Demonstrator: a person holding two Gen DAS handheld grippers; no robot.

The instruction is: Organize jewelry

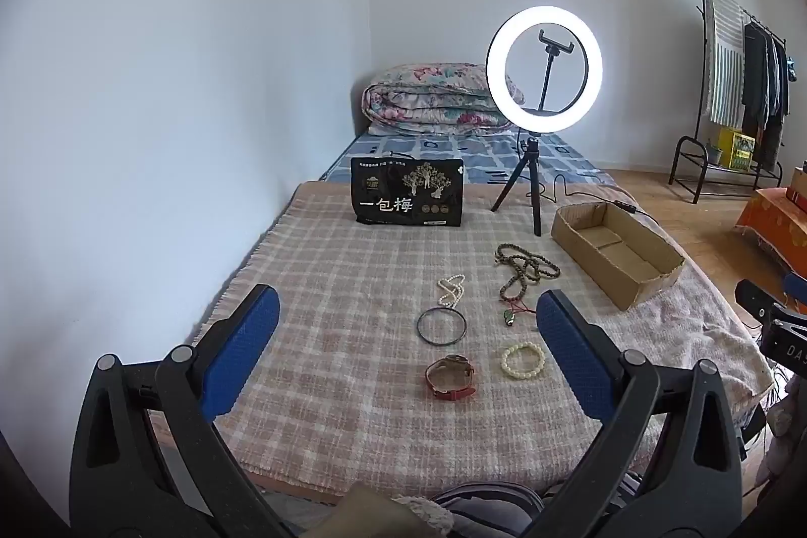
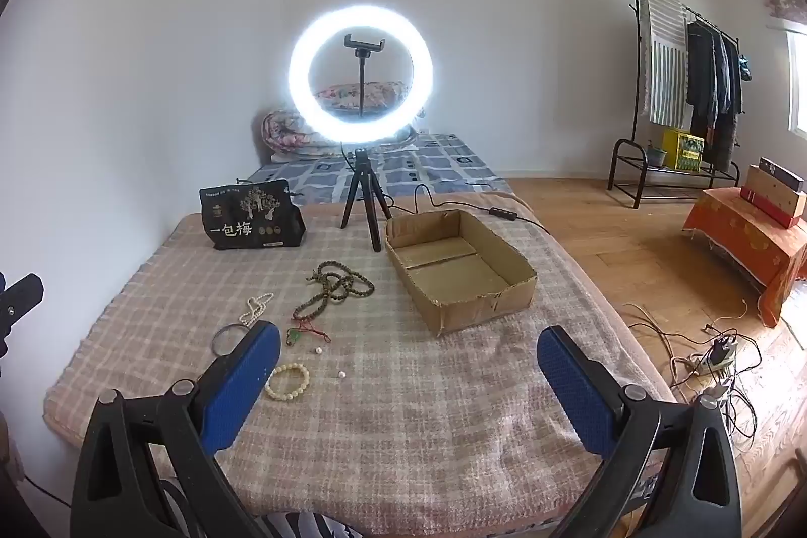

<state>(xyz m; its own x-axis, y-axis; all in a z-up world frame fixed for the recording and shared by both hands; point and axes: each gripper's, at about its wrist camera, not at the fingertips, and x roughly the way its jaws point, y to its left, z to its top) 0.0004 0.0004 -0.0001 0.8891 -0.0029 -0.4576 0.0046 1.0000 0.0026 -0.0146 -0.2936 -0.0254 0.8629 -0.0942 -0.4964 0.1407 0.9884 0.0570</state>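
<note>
Both your claws gape empty; cream bead bracelet (image 2: 287, 380) lies just beside your right claw (image 2: 408, 376), its left finger, cardboard box (image 2: 484, 301) ahead-right.

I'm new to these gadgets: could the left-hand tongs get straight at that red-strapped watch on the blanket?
Probably yes. The left tongs stand wide open and empty, and the watch lies flat on the checked blanket just ahead between the fingers, apart from the cream bead bracelet and the dark bangle. Nothing covers it.

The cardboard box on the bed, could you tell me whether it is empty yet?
Empty: the cardboard box shows only its bare bottom flaps in both views.
</note>
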